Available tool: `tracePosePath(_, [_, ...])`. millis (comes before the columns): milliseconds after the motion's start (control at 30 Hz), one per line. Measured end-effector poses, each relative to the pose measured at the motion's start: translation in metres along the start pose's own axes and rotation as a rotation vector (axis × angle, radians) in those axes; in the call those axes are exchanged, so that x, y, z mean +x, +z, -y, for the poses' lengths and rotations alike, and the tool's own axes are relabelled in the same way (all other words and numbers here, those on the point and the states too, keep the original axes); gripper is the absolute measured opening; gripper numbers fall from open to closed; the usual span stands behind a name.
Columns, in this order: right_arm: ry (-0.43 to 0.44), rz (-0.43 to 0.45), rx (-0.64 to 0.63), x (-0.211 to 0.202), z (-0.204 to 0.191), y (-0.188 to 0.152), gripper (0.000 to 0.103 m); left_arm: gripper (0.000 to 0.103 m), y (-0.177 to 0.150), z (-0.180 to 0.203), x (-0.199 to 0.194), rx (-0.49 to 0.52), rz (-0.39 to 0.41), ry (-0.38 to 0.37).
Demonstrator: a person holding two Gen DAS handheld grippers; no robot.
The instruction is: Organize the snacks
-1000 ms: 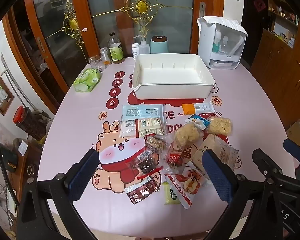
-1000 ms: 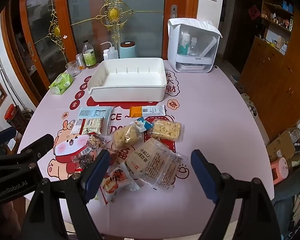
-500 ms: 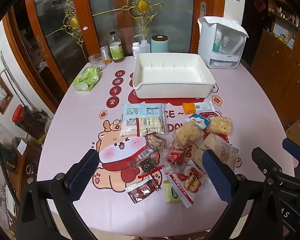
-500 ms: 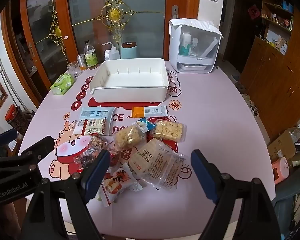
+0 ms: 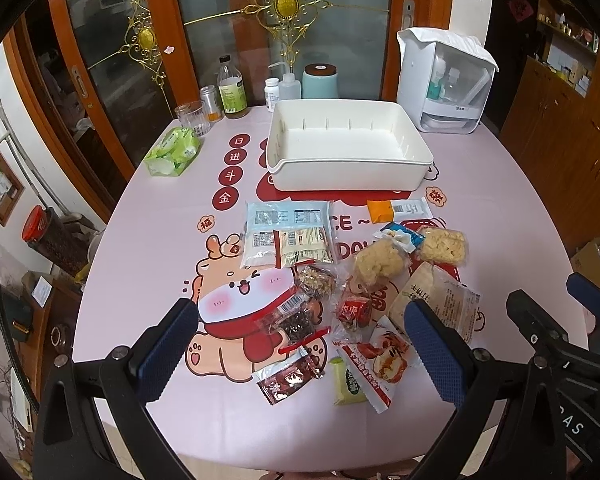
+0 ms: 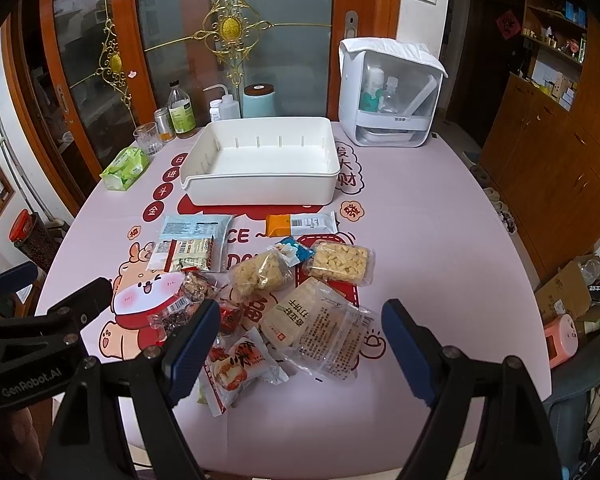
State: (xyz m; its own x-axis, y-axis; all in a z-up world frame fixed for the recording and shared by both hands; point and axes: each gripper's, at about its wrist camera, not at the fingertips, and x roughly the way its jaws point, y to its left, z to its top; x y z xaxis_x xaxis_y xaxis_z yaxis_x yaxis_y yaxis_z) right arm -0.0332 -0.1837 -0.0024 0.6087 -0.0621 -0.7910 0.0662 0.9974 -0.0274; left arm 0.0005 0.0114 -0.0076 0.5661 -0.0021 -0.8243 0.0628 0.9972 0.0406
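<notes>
A heap of wrapped snacks (image 5: 340, 292) lies on the pink table, with an empty white bin (image 5: 346, 148) behind it. The heap includes a pale blue pack (image 5: 286, 220), an orange bar (image 5: 396, 210), two puffed rice cakes (image 6: 342, 262) and a large cracker pack (image 6: 320, 320). My left gripper (image 5: 300, 348) hovers open above the near left snacks, holding nothing. Over the cracker pack my right gripper (image 6: 296, 344) hangs open and empty too. Each gripper shows at the edge of the other's view.
A green tissue pack (image 5: 172, 152), a glass (image 5: 192, 118), bottles (image 5: 232, 90) and a teal canister (image 5: 320, 82) line the far left edge. A white dispenser box (image 5: 444, 80) stands at the far right. Wooden cabinets (image 6: 560, 152) flank the right side.
</notes>
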Motion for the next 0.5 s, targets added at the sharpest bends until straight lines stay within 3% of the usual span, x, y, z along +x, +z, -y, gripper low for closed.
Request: tracePosePath(500, [-0.001, 0.0, -0.002, 0.0018, -0.0009, 0.0003, 0.084, 0.102, 0.0008, -0.0005, 0.0025, -0.001, -0.003, 0.002])
